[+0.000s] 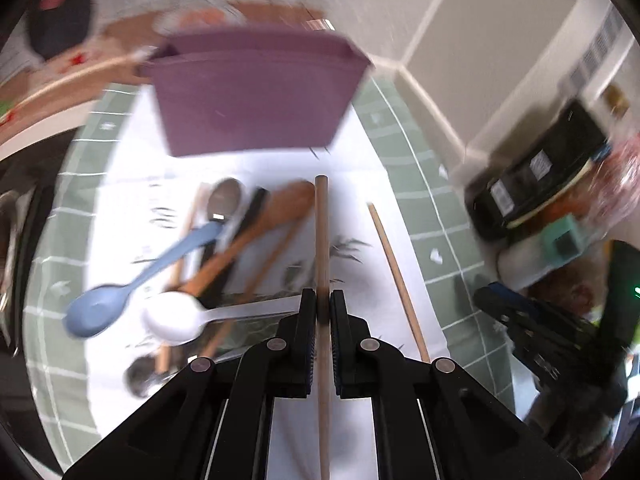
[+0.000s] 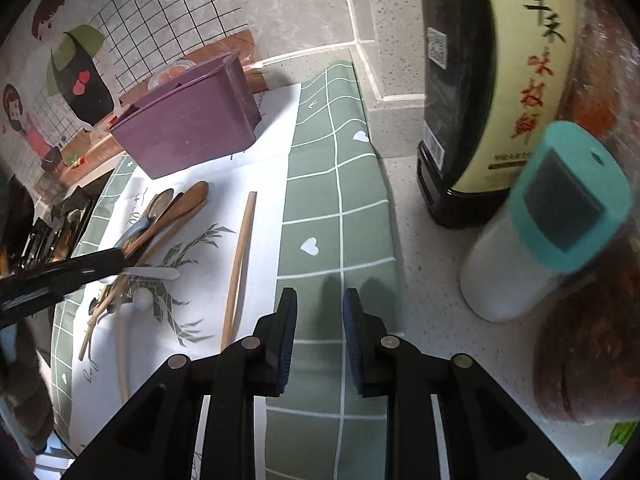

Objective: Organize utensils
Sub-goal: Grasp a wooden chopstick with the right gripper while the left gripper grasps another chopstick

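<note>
My left gripper (image 1: 322, 304) is shut on a wooden chopstick (image 1: 321, 232) and holds it above the white mat, pointing at the purple bin (image 1: 256, 100). A pile of utensils lies left of it: a blue spoon (image 1: 120, 300), a white spoon (image 1: 180, 320), a wooden spoon (image 1: 276, 212) and a metal spoon (image 1: 224, 196). A second chopstick (image 1: 396, 276) lies to the right; it also shows in the right wrist view (image 2: 240, 260). My right gripper (image 2: 320, 304) is open and empty over the green checked cloth (image 2: 332, 200). The purple bin (image 2: 192, 128) stands at the mat's far end.
A dark sauce bottle (image 2: 492, 92) and a white container with a teal lid (image 2: 540, 224) stand at the right on the speckled counter (image 2: 428, 280). A tiled wall rises behind. The left gripper's black body (image 2: 60, 276) reaches in from the left.
</note>
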`<state>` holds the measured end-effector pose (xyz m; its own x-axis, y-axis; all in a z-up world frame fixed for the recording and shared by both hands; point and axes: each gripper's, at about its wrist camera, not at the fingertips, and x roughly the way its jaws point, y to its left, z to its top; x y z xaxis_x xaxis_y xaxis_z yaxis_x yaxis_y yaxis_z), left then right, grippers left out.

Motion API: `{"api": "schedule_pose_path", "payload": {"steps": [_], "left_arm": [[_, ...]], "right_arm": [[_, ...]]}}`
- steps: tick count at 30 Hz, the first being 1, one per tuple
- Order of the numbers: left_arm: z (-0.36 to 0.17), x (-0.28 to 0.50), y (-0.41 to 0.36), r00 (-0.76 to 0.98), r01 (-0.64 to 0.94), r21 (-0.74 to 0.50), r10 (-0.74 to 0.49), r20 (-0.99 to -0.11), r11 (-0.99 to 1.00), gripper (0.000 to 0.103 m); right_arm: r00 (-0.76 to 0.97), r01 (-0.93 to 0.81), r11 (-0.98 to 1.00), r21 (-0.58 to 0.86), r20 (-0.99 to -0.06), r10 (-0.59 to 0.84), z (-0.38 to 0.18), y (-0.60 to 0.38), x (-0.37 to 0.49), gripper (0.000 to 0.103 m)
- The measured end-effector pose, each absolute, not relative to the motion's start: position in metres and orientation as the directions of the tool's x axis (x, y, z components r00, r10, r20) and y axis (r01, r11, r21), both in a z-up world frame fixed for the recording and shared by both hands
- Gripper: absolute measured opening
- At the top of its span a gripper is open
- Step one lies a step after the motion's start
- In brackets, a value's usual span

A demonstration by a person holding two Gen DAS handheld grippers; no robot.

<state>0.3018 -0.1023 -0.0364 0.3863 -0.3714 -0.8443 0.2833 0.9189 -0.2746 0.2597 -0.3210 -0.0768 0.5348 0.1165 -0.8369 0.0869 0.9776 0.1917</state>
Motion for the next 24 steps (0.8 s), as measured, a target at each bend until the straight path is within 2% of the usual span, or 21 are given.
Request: {"api": "schedule_pose_path", "payload": {"steps": [10, 21, 22, 24], "left_arm": [[-0.007, 0.275, -0.043, 0.463, 0.216, -0.322, -0.387, -0.798, 0.922, 0.007], [0.003, 0.260, -0.019, 0.492, 0.190, -0.348, -0.395, -0.776, 0.918, 0.007], [0.002, 0.260, -0.017, 0.488, 0.189, -0.354, -0.400, -0.776, 0.916, 0.007], [0.003, 0.261, -0.016, 0.486, 0.188, -0.361, -0.406, -0.774, 0.913, 0.007]], "right_arm": [[0.473, -0.027, 0.977, 0.210, -0.858, 0.197, -0.093, -0.269, 0.307, 0.022], [0.429, -0.042, 0.993, 0.111, -0.895, 0.119, -0.101, -0.244, 0.338, 0.024], [0.424, -0.046, 0.993, 0.112, -0.897, 0.121, -0.101, -0.243, 0.339, 0.022], [0.410, -0.066, 0.991, 0.121, -0.902, 0.137, -0.101, -0.243, 0.338, 0.010]]}}
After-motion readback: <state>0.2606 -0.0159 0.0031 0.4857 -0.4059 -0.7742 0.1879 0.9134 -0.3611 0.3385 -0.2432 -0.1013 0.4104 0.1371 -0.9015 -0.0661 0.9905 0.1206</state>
